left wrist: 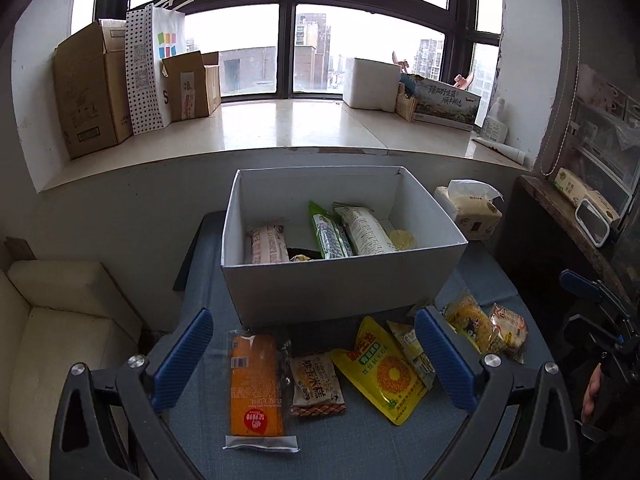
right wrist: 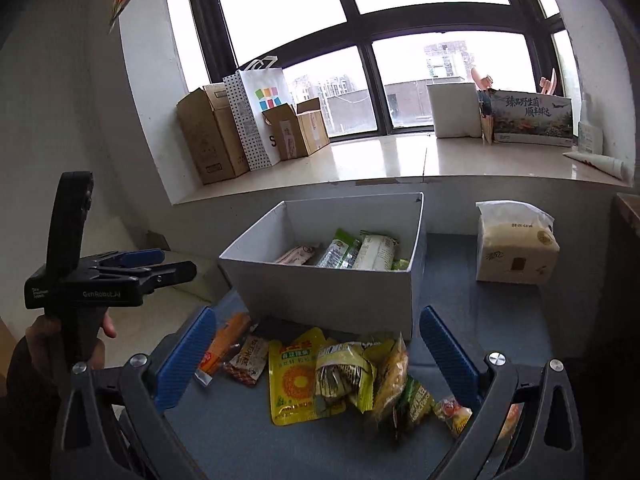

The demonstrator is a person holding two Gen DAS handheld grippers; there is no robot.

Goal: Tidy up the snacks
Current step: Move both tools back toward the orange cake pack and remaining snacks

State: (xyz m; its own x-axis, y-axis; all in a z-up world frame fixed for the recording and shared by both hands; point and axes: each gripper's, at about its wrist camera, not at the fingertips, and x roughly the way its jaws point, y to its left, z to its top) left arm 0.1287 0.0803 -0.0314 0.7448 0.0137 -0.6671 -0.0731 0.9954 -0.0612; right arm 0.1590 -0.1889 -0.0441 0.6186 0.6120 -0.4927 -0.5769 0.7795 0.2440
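A white open box [left wrist: 320,280] stands on a blue cloth table and holds several snack packets [left wrist: 344,232]. In front of it lie an orange packet [left wrist: 254,384], a small brown-and-white packet [left wrist: 316,384], a yellow pouch [left wrist: 380,376] and more snacks at the right [left wrist: 486,326]. My left gripper [left wrist: 316,356] is open and empty above these loose snacks. My right gripper [right wrist: 320,356] is open and empty above the same pile, with the yellow pouch [right wrist: 296,380], green packets [right wrist: 348,372] and the box [right wrist: 332,292] ahead. The left gripper also shows in the right wrist view [right wrist: 160,262].
A tissue pack [left wrist: 472,212] sits right of the box on the table [left wrist: 360,448]. A wide windowsill [left wrist: 280,128] behind holds cardboard boxes, a shopping bag and a white box. A cream sofa [left wrist: 60,320] is at the left, a dark cabinet [left wrist: 560,240] at the right.
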